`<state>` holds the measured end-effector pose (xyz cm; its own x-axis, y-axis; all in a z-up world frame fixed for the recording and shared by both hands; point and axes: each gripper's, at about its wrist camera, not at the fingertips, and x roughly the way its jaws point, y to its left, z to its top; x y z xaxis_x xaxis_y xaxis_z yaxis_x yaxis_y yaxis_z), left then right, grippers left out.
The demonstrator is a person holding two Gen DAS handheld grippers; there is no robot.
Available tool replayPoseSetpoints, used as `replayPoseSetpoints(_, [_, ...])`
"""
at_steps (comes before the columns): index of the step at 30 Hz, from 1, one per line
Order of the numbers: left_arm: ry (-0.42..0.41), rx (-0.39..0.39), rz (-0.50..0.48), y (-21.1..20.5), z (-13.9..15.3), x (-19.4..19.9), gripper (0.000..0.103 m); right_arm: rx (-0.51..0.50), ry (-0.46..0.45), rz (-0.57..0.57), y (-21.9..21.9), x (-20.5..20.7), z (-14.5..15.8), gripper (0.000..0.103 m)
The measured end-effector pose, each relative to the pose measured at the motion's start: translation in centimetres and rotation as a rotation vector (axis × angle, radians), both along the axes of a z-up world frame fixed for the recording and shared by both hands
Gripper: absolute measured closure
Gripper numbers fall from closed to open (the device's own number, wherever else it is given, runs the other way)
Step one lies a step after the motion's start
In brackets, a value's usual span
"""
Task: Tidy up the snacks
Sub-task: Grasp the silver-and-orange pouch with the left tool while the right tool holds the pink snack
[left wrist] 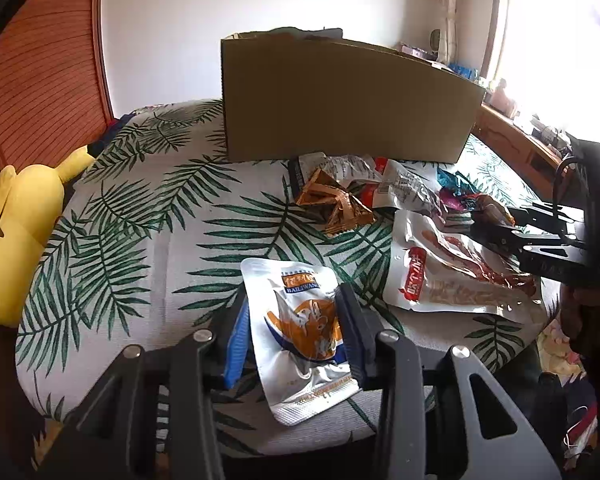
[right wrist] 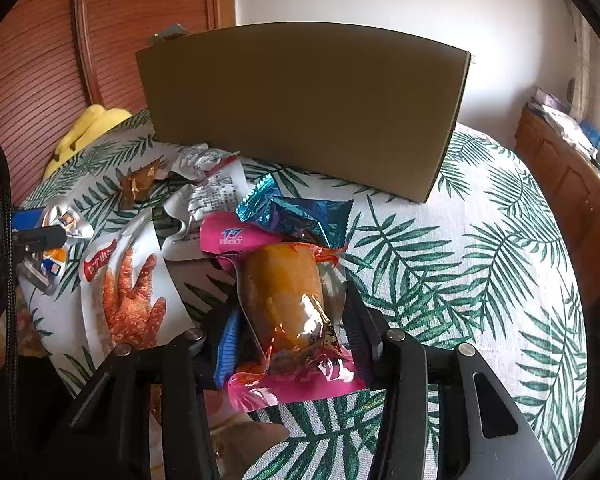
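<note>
In the left wrist view my left gripper (left wrist: 296, 324) is shut on a white pouch (left wrist: 300, 320) with blue and orange print, which is creased between the blue pads. A brown cardboard box (left wrist: 340, 96) stands behind on the leaf-print bedspread (left wrist: 140, 220). In the right wrist view my right gripper (right wrist: 288, 320) is shut on a pink-edged clear packet (right wrist: 284, 296) with a brown snack inside. The same box (right wrist: 300, 108) stands beyond it. Loose packets lie in front of the box: a chicken-feet bag (left wrist: 452, 276), orange wrappers (left wrist: 332, 200) and a blue wrapper (right wrist: 300, 212).
A yellow plush toy (left wrist: 16, 232) lies at the left by the wooden headboard (left wrist: 40, 60). A wooden cabinet (right wrist: 568, 184) with clutter runs along the right. The right gripper (left wrist: 500, 232) shows at the right edge of the left wrist view.
</note>
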<state>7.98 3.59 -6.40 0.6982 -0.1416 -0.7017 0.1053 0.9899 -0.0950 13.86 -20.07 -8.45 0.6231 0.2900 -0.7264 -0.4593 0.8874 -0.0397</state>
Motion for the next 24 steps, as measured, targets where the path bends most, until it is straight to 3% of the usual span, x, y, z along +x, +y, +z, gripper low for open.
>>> replayPoseSetpoints(8, [-0.020, -0.076, -0.005, 0.7, 0.4, -0.3, 0.067, -0.025, 0.014, -0.017, -1.5, -0.3, 0.8, 0.063])
replayPoseSetpoints(13, [-0.045, -0.073, -0.007, 0.6, 1.1, -0.3, 0.082, 0.121, 0.078, -0.020, -3.3, 0.2, 1.5, 0.063])
replayPoseSetpoints(17, [-0.040, -0.059, -0.005, 0.6, 1.1, 0.0, 0.082, 0.176, 0.085, -0.021, -3.6, 0.7, 2.3, 0.063])
replayPoseSetpoints(24, [-0.036, -0.043, 0.011, 0.4, 0.7, -0.1, 0.075, 0.110, 0.042, -0.021, -2.2, 0.3, 2.9, 0.063])
